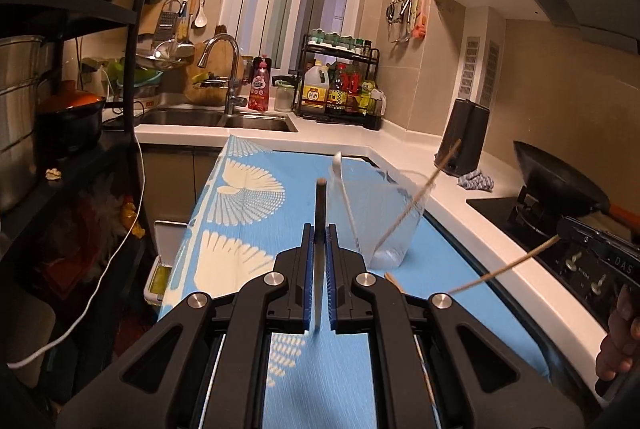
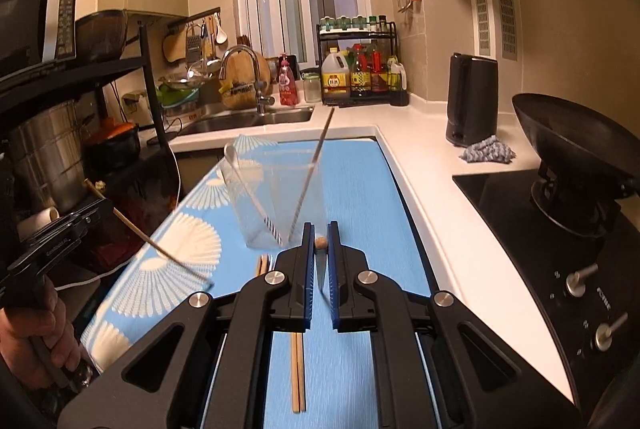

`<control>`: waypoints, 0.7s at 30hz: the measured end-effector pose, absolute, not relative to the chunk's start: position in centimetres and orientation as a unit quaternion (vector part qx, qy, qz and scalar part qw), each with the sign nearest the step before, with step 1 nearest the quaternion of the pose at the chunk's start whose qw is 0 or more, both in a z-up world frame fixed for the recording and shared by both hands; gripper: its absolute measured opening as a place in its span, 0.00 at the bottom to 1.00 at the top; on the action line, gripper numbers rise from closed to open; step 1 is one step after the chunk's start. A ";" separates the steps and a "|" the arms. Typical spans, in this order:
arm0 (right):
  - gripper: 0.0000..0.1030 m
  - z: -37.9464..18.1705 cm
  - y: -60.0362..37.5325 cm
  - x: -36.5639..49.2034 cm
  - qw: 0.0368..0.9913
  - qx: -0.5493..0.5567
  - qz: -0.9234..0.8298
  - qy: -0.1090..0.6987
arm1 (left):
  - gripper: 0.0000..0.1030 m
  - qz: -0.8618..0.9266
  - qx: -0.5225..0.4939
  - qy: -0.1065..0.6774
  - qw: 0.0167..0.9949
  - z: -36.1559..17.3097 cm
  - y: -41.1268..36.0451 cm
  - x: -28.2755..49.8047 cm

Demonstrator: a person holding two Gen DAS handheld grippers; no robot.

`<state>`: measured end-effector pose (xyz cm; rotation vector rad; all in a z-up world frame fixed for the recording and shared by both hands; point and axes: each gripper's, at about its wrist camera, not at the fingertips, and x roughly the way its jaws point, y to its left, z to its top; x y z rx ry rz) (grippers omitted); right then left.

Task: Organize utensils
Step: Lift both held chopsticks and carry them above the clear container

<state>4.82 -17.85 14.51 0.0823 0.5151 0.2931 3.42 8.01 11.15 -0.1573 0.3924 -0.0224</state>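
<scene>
— Kitchen counter's blue mat (image 2: 360, 197): where's the cup?
— Cup (image 2: 276, 201) at twelve o'clock, spoon (image 2: 248, 185) inside.
— Grippers?
— Left gripper (image 1: 320, 241) clamps a chopstick (image 1: 320, 209); right gripper (image 2: 320, 245) pinches another chopstick (image 2: 320, 243). Pair (image 2: 298, 369) lies at six.

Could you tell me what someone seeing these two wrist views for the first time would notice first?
Probably the clear container in the middle of the blue patterned mat, with a white spoon and a chopstick leaning inside. Next, the left gripper and right gripper, each shut on a single chopstick. A pair of chopsticks lies on the mat below the right gripper.
</scene>
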 end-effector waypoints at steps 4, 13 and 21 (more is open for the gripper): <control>0.06 16.5 -17.1 6.7 0.951 0.043 0.159 0.261 | 0.06 -0.030 -0.103 0.225 0.969 12.9 9.1 5.8; 0.06 19.6 -15.1 9.7 0.944 0.036 0.179 0.276 | 0.06 -0.034 -0.099 0.259 0.960 15.0 8.9 8.2; 0.06 21.8 -14.3 12.0 0.942 0.040 0.193 0.273 | 0.06 -0.048 -0.094 0.264 0.959 17.2 8.6 10.3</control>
